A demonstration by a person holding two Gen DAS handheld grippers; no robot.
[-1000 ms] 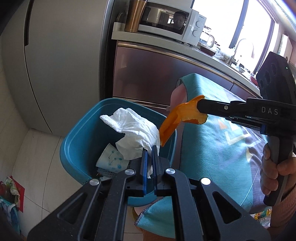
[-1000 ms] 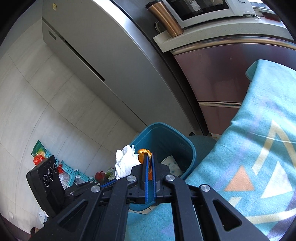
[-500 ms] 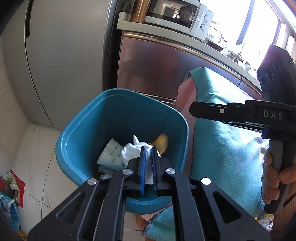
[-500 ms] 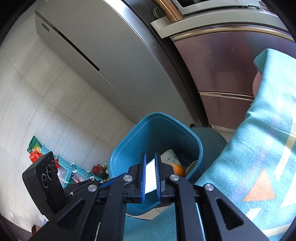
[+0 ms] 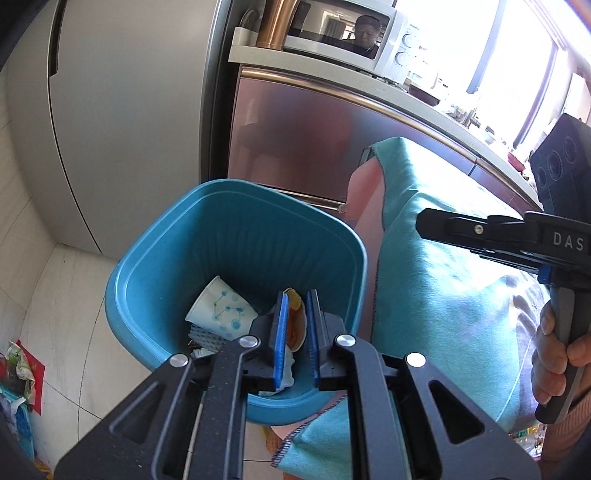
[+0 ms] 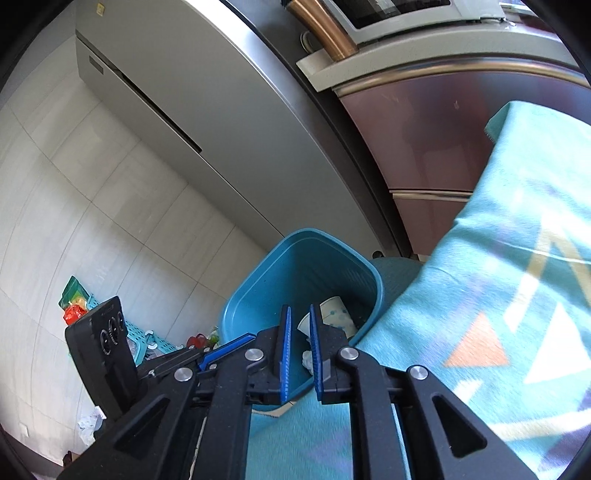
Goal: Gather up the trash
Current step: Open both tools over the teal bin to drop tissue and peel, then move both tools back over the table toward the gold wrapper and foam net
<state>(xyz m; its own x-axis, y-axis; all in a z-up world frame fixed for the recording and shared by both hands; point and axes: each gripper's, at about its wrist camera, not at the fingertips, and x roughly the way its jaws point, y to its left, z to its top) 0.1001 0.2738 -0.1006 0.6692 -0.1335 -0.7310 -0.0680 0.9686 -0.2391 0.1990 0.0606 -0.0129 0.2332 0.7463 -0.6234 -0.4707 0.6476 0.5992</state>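
Note:
A teal trash bin (image 5: 236, 184) stands on the floor beside the table. Inside it lie a dotted paper cup (image 5: 221, 310), an orange peel (image 5: 295, 314) and a crumpled white tissue (image 5: 286, 373). My left gripper (image 5: 297, 295) hangs over the bin's near side, its jaws opening, with nothing between the pads. My right gripper (image 5: 423, 221) reaches in from the right over the table's corner, held by a hand (image 5: 554, 350). In the right wrist view, the right gripper (image 6: 299, 310) points at the bin (image 6: 306, 234) and cup (image 6: 332, 314), slightly open and empty.
A teal patterned tablecloth (image 5: 443, 295) covers the table right of the bin. Behind the bin stand a grey fridge (image 5: 129, 110) and a steel-fronted cabinet (image 5: 295, 140) with a microwave (image 5: 343, 33) on top. Coloured clutter (image 6: 77, 310) lies on the tiled floor at left.
The white tissue left my left gripper and the orange peel left my right gripper; both now lie in the bin. Both pairs of jaws have parted a little.

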